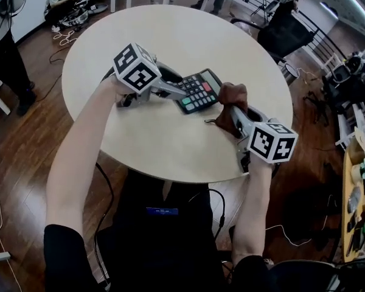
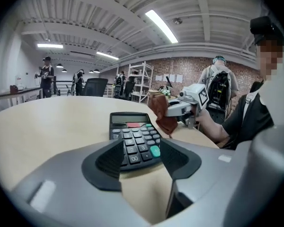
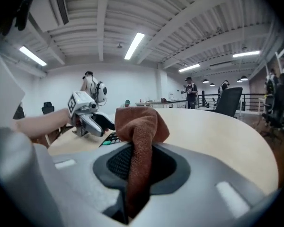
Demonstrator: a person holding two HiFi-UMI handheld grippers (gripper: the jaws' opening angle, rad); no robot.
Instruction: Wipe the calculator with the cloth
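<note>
The right gripper (image 3: 137, 162) has its jaws closed on the brown cloth (image 3: 141, 122). The cloth comes up out of the gap between the pads and bunches in a rounded fold just above and ahead of them, with a strip hanging down behind the tips. The left gripper (image 2: 144, 157) has its jaws apart. The near end of the black calculator (image 2: 132, 131) lies flat on the round table (image 1: 170, 41) right at their tips, in the gap. Whether the pads touch its sides cannot be made out. The keypad and display run straight ahead of these jaws. Further ahead and to their right, the bunched cloth sits beside the calculator's far right edge
</note>
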